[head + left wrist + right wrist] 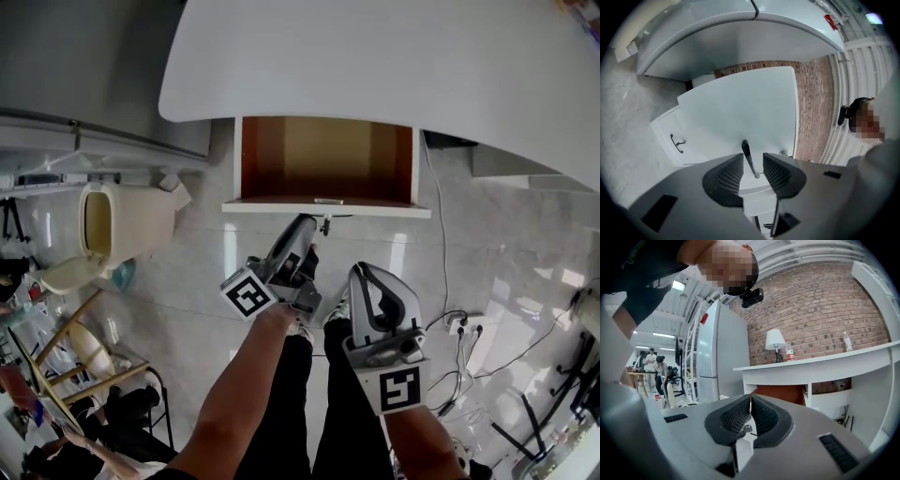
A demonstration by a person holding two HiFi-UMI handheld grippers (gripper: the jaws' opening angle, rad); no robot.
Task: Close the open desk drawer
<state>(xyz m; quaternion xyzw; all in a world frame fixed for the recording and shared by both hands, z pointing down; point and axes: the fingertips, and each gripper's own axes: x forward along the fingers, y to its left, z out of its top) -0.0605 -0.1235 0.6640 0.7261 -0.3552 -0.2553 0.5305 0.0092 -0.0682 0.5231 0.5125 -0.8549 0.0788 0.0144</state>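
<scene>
The white desk [375,56] fills the far side of the head view, and its rounded top hangs over the drawer [328,155]. The drawer stands pulled out toward the person, under the middle of the desk. Inside it is brown wood and looks bare. Its front panel [281,207] is white, with a thin dark handle [325,223] on the near face.

The far end of the drawer goes under the desk top, so its back wall is covered. In the head view the handle is very small and the tips of the left gripper [314,225] merge with it. The left gripper view is clearer: the left gripper [752,168] has its jaws apart, and the handle [746,152] is a dark bar between them with a gap on each side. The right gripper [362,272] hangs nearer to the person, right of the left one, and holds nothing; its jaws [750,401] meet at the tips.

The pale floor [506,272] is open just before the front panel. A cream bin [112,220] stands well apart on the left. A power strip [459,323] with cables lies on the right.
</scene>
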